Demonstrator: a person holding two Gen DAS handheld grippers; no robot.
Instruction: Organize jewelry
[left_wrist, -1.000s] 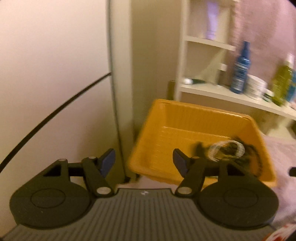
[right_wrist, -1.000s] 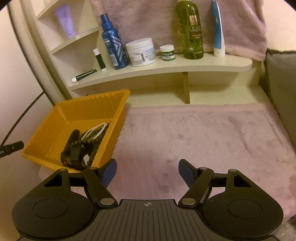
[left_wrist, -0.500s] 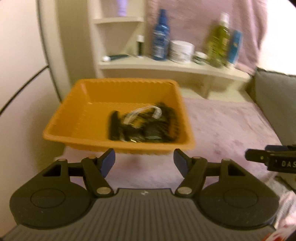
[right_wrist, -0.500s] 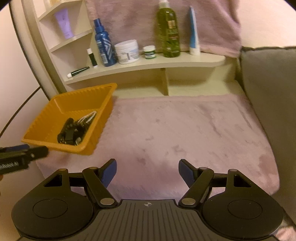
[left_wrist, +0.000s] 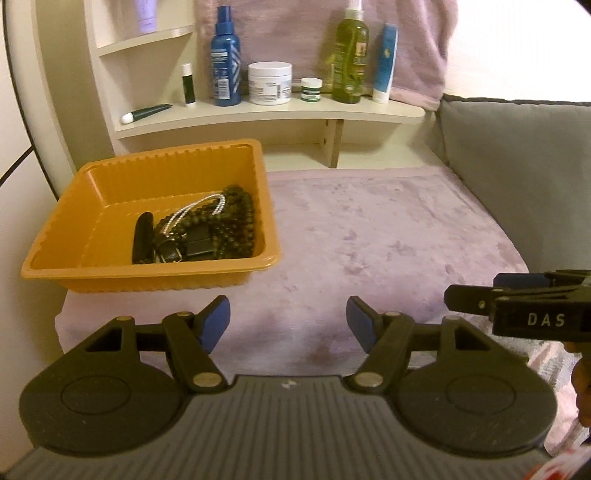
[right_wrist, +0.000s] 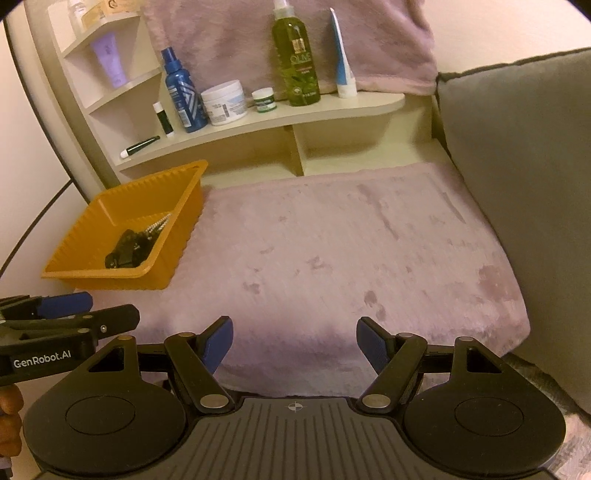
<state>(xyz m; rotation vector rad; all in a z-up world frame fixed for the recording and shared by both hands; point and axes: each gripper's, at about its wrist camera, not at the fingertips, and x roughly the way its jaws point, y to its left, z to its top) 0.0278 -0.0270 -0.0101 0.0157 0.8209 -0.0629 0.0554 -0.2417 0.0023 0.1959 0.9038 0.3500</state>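
An orange tray (left_wrist: 110, 192) sits at the left edge of a pink fuzzy blanket (left_wrist: 369, 229), below a shelf (left_wrist: 277, 110) of bottles and jars. Inside the tray lies a tangle of jewelry (left_wrist: 199, 232): dark beads and a white beaded strand. The left gripper (left_wrist: 288, 321) and right gripper (right_wrist: 294, 341) hover over the blanket, jaws apart and empty.
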